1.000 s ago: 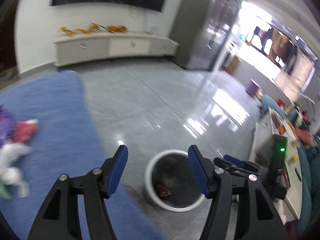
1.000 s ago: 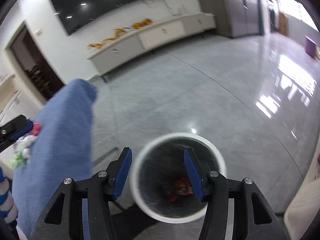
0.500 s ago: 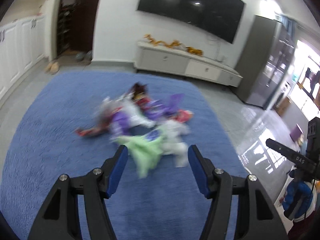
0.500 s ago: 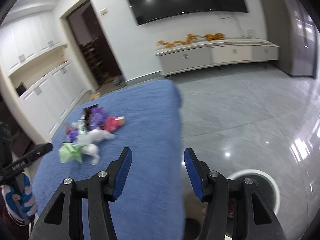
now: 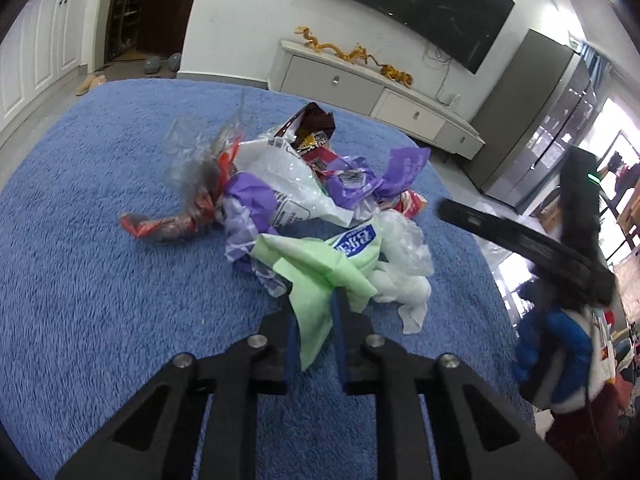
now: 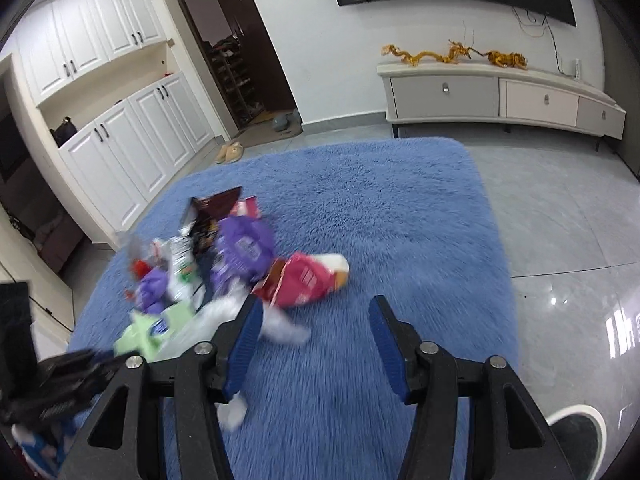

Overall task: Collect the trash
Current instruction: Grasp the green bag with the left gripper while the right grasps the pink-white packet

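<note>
A pile of trash lies on a blue rug [image 5: 80,280]: purple wrappers [image 5: 400,168], a red wrapper [image 5: 160,224], clear plastic, white plastic and a light green wrapper [image 5: 316,276]. My left gripper [image 5: 314,320] is shut on the green wrapper at the near edge of the pile. In the right wrist view my right gripper [image 6: 316,320] is open and empty above the rug [image 6: 400,220], just right of the pile, near a pink-red bag [image 6: 304,280]. The green wrapper [image 6: 148,332] and the left gripper show at lower left.
The rim of a white trash bin [image 6: 576,416] shows at the lower right on the grey tile floor. A white TV cabinet [image 6: 500,100] stands along the far wall. White cupboards [image 6: 120,140] line the left wall.
Both grippers swung away from the bin to the rug. The left gripper closed on the green wrapper. The right gripper came nearer the pile, still open.
</note>
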`<state>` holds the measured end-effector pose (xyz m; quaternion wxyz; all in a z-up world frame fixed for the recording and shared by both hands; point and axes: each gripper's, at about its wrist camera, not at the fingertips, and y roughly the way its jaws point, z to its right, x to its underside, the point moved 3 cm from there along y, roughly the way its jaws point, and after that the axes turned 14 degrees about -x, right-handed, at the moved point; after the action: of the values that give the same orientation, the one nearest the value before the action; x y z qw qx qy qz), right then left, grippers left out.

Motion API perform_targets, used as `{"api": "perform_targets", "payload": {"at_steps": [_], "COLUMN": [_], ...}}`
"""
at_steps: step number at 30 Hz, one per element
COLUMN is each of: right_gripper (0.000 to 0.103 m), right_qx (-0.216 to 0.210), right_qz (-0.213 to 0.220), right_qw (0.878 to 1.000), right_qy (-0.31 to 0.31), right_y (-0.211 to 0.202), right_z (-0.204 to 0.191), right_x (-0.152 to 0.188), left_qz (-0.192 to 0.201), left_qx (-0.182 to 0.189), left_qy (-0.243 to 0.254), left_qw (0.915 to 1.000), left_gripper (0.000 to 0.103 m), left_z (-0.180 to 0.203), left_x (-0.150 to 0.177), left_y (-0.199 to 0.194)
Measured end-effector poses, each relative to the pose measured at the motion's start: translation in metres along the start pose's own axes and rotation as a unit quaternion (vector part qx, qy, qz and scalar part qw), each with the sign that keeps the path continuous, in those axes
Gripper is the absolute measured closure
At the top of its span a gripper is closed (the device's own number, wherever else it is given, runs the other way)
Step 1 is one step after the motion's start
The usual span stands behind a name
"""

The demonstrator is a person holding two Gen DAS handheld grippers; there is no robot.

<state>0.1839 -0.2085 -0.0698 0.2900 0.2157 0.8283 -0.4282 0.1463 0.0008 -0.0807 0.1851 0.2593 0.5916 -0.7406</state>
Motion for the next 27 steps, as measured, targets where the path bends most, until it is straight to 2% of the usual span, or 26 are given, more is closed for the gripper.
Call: {"api": "perform_targets", "payload": {"at_steps": [5,6,9,15,20,27], "right_gripper": [0.045,0.053,0.059,0.06,0.06,0.06], "right_qx": [-0.013,-0.018,-0.018,0.0,-0.003,-0.007], "right_qz": [-0.006,-0.01,-0.007,0.024,0.054,0.095], "right_qw": [1.0,1.0,1.0,1.0,0.999,0.995], "right_qy": [0.016,0.018,0.008,0.002,0.0,-0.001], "right_y": [0.024,0.029,0.023,-0.019,-0.066,-0.129], "right_z": [0.012,0.012,0.007,0.005,-0.004,-0.012], "right_x": [-0.005,-0.004,-0.001,0.007,0.015,0.026], "left_qz": [0.01,0.012,0.022,0.042,0.062,0.087], "left_qx": [0.024,0.028,0.035,0.044,0.04,0.044], "left_qy": [0.004,0.006,0.015,0.021,0.03,0.051], "left_qw": [0.9996,0.9995,0.999,0.9979,0.9968,0.994], "left_gripper": [0.099,0.099,0.102,0.102,0.102,0.102], "left_z": [0.0,0.001,0.006,0.009,0.018,0.055], "left_x": [0.002,0.004,0.009,0.021,0.031,0.033], "left_y": [-0.006,-0.009,-0.022,-0.055,-0.088,-0.128]}}
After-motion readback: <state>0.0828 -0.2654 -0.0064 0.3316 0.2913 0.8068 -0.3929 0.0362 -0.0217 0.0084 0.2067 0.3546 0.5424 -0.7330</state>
